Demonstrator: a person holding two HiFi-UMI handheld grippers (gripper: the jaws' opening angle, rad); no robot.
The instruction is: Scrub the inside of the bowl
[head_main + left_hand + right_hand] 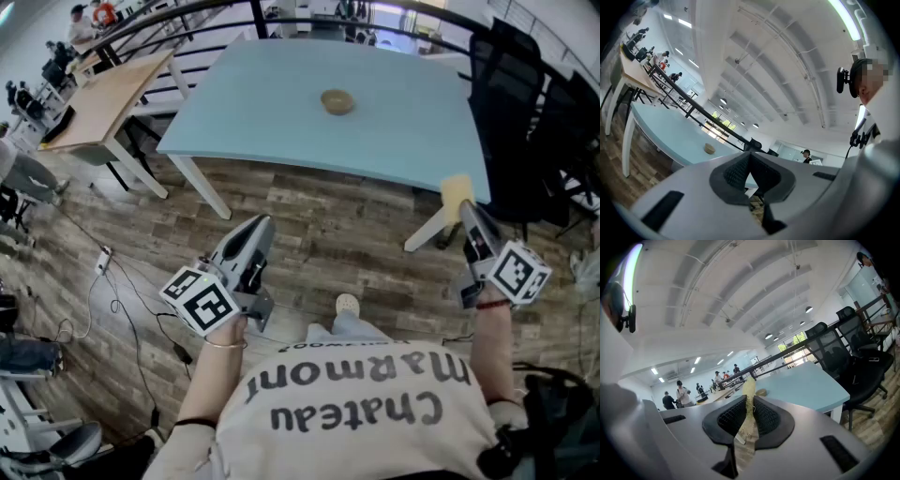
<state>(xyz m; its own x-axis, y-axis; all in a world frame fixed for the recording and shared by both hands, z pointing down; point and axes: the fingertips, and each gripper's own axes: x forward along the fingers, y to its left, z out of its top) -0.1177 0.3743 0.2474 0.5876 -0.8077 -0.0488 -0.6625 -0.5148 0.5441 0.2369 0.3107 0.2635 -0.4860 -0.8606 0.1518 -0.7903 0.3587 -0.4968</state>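
The bowl [337, 101] is left unheld on the far table [244, 122]. A scrub pad [457, 194] is pinched by the fingers of the right gripper [465, 214]; those of the left gripper [260, 225] are clenched empty. Scrubbed unsteadied, the bowl could be pushed away.

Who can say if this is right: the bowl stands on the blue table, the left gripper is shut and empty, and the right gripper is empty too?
Not quite. The right gripper is shut on a yellow scrubbing pad, as the right gripper view shows. The rest holds.
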